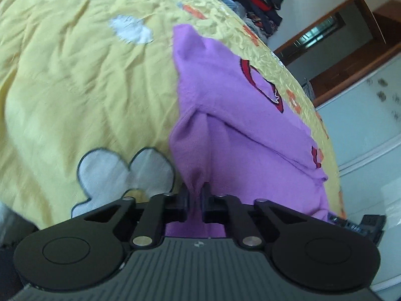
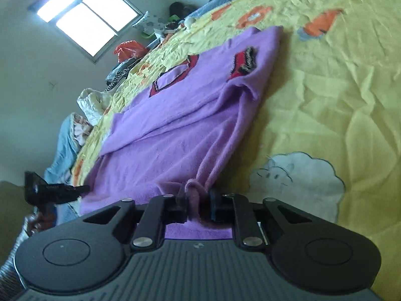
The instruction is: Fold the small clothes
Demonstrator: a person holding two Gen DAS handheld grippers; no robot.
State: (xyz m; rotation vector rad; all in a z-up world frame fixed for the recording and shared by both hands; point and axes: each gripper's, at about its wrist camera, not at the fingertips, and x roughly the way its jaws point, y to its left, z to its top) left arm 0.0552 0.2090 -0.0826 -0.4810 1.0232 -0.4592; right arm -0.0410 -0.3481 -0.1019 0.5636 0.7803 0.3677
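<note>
A small purple garment (image 1: 225, 105) with red and black patches lies partly folded on a yellow bedspread (image 1: 75, 87). My left gripper (image 1: 196, 194) is shut on a bunched edge of the purple cloth at its near end. In the right wrist view the same garment (image 2: 188, 125) stretches away over the bedspread (image 2: 338, 87). My right gripper (image 2: 198, 200) has a rolled bit of the purple hem between its fingers, with a small gap on the right side. The left gripper (image 2: 55, 190) shows at the far left of the right wrist view.
The bedspread has white cloud and orange flower prints (image 2: 300, 183). Piles of clothes (image 1: 260, 2) lie at the bed's far edge. Bags and clutter (image 2: 130, 50) line the bed's far side under a window (image 2: 87, 15). A wooden doorway (image 1: 351, 45) and pale cabinet stand beyond the bed.
</note>
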